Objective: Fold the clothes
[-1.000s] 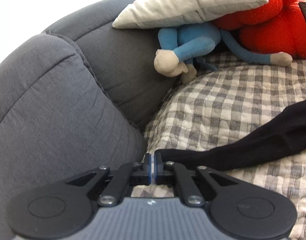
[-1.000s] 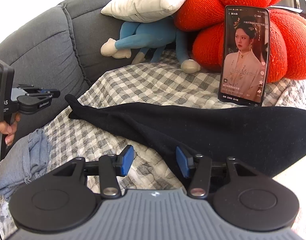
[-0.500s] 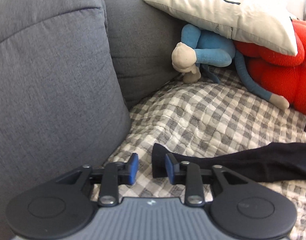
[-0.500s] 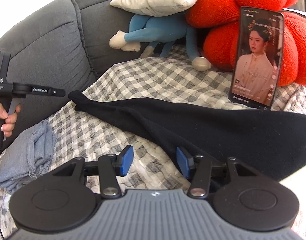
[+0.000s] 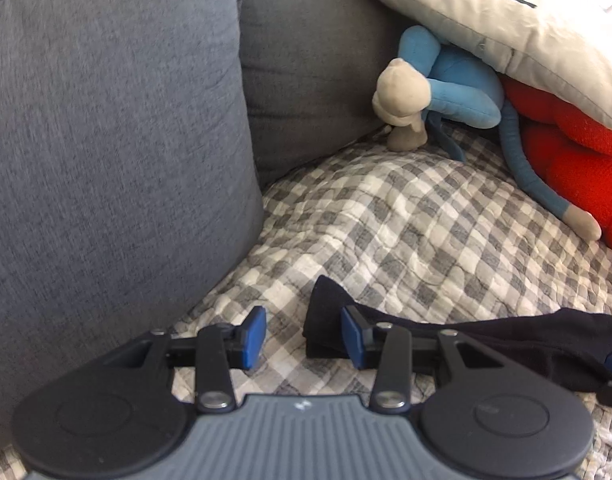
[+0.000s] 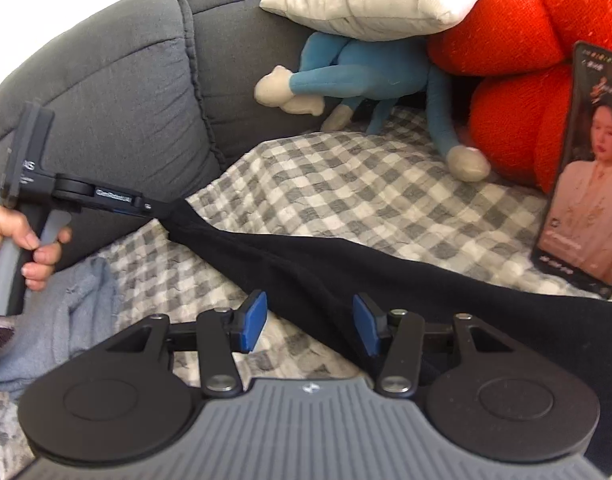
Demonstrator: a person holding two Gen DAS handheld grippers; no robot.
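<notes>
Jaws of the left gripper [image 5: 302, 334] are opening around the end of the black garment [image 6: 346, 264], pads not pressing it.

Lying stretched across the checked quilt [image 5: 406, 216], the garment is running from those jaws rightward, its edge passing between the spread, unclenched jaws of the right gripper [image 6: 310, 324] without being gripped. Left of the right jaws a grey garment [image 6: 66, 320] is sitting crumpled; beyond them a blue plush toy [image 6: 358, 76], red cushion [image 6: 518, 28] and phone [image 6: 582, 180] are resting against the grey sofa [image 5: 106, 120].
</notes>
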